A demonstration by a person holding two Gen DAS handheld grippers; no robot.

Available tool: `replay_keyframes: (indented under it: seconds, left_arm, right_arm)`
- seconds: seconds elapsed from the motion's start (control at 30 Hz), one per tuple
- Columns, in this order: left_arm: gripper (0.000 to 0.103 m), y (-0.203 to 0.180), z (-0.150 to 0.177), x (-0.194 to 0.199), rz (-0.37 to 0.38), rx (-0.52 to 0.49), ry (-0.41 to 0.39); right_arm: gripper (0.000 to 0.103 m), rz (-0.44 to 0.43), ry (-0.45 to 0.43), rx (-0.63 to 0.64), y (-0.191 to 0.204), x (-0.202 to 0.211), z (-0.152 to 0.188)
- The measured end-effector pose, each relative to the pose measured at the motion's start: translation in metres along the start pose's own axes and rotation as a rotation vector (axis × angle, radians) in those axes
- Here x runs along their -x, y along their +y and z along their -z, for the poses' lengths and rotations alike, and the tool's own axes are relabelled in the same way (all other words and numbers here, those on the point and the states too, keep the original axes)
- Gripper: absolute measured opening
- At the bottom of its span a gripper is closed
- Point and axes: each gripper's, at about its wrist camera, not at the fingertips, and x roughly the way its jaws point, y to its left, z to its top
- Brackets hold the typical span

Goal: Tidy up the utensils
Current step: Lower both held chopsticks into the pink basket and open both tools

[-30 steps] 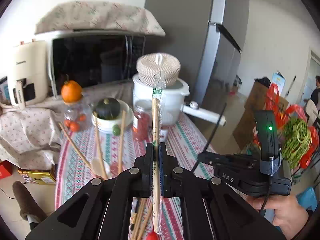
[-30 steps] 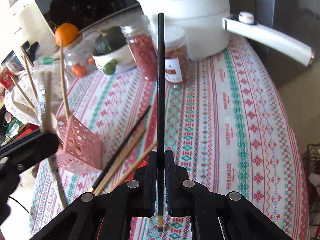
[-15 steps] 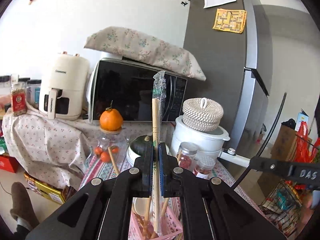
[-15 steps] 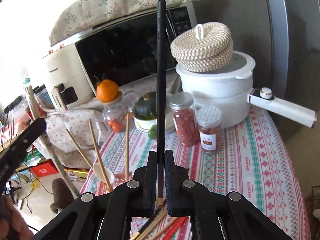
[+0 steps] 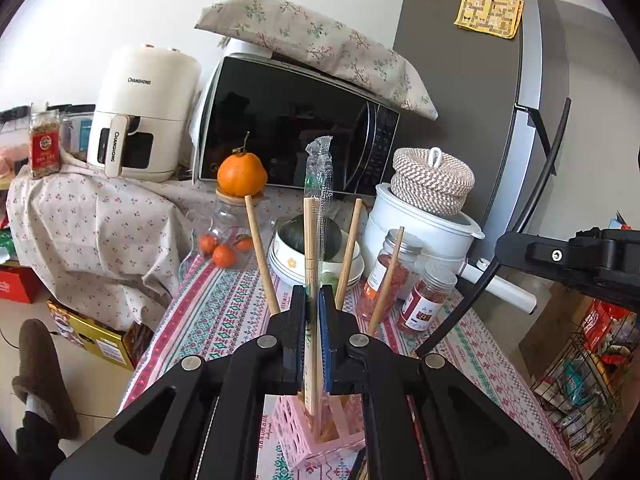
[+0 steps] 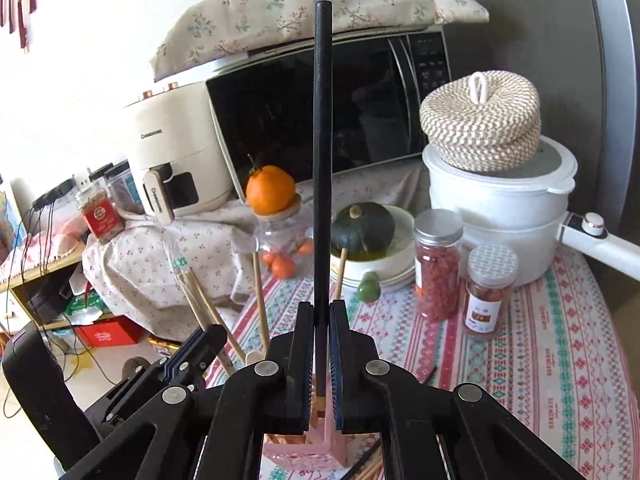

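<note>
My left gripper (image 5: 312, 292) holds a pair of wooden chopsticks in a clear wrapper (image 5: 314, 216) upright, and its jaws are opening. The pair's lower end stands inside the pink perforated holder (image 5: 308, 440), among several wooden utensil handles (image 5: 260, 256). My right gripper (image 6: 321, 308) is shut on a black chopstick (image 6: 322, 140), held upright with its lower tip just above the pink holder (image 6: 304, 456). In the right wrist view the left gripper (image 6: 200, 344) and its wrapped chopsticks (image 6: 192, 284) sit low on the left. In the left wrist view the right gripper (image 5: 560, 256) shows at the right edge.
Loose chopsticks (image 6: 368, 468) lie on the patterned tablecloth (image 6: 540, 340) beside the holder. Behind stand two spice jars (image 6: 436, 264), a bowl with a green squash (image 6: 364, 228), a white pot (image 6: 500, 200), a jar topped with an orange (image 5: 240, 176), a microwave (image 5: 296, 128) and an air fryer (image 5: 140, 120).
The left gripper has come down and set the wrapped chopsticks into the pink holder. The right gripper has carried the black chopstick up from the table to above the holder.
</note>
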Motion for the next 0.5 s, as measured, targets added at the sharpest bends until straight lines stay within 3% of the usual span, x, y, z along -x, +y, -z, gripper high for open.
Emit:
replay_keyframes:
  seconds: [0.07, 0.13, 0.2, 0.37, 0.5]
  left_arm:
    - [0.017, 0.0, 0.0, 0.005, 0.007, 0.005, 0.006]
    - [0.036, 0.003, -0.002, 0.012, 0.016, 0.018, 0.003]
    - [0.044, 0.005, -0.004, 0.019, 0.021, 0.033, 0.002]
    - [0.052, 0.014, -0.006, 0.031, 0.011, 0.058, 0.054]
    - [0.067, 0.025, 0.001, 0.035, -0.016, 0.065, 0.134]
  right_arm:
    - [0.006, 0.002, 0.011, 0.0, 0.001, -0.005, 0.001]
    - [0.006, 0.005, 0.021, 0.0, 0.001, -0.009, 0.003]
    - [0.006, 0.011, 0.033, 0.004, 0.002, -0.014, 0.004]
    - [0.006, 0.017, 0.054, 0.017, 0.005, -0.022, 0.007]
    - [0.006, 0.017, 0.078, 0.027, 0.007, -0.029, 0.01]
